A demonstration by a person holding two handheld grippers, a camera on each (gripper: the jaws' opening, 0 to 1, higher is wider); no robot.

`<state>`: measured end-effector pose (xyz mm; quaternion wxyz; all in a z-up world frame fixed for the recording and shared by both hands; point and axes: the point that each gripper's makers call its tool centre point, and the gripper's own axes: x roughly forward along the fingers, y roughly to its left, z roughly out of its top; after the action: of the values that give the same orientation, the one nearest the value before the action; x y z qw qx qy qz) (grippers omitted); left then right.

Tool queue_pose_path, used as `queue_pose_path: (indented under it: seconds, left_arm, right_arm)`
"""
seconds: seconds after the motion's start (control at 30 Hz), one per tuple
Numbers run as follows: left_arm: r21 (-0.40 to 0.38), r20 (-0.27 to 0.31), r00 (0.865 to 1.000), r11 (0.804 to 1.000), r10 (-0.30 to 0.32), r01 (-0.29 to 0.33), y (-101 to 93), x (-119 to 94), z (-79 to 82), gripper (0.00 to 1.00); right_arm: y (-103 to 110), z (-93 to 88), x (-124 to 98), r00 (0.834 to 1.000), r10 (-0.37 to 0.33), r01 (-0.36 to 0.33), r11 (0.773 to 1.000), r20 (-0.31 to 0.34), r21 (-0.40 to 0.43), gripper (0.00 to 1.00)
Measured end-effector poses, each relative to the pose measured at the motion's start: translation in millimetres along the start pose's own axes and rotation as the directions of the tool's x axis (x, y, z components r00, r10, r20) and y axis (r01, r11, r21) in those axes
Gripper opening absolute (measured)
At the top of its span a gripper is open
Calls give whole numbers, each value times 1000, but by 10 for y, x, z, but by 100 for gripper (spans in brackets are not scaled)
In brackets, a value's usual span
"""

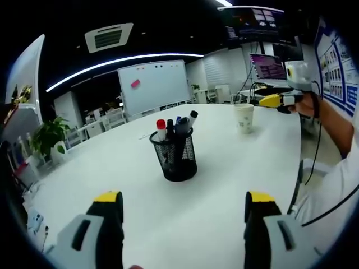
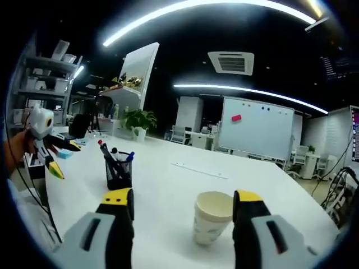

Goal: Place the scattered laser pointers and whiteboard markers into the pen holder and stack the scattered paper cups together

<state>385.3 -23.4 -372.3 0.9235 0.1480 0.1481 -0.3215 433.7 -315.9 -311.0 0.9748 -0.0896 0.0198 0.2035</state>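
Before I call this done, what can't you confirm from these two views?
- Cup: whether it is one or a stack; too blurred in both views.
- Holder: which items are pointers or markers; too small, mesh hides their bodies.
- Table near side: cut off by the lower edge and jaws, both views.

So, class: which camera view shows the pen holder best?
The left gripper view: the black mesh pen holder sits centred and large, with its markers easy to make out. In the right gripper view the pen holder is smaller and off to the left, beyond the paper cup.
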Motion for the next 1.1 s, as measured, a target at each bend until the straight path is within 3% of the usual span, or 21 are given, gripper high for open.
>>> queue_pose_path:
  seconds: [0.23,1.1]
  left_arm:
    - [9,0,1000,1000,-10,10,-24,14,8,90]
    - [4,-2,999,999,-39,39,-79,69,18,88]
  right_arm:
    - [-82,-79,25,1000,-13,14,998,-6,65,71]
    - [-244,-314,72,995,-93,95,992,-25,85,72]
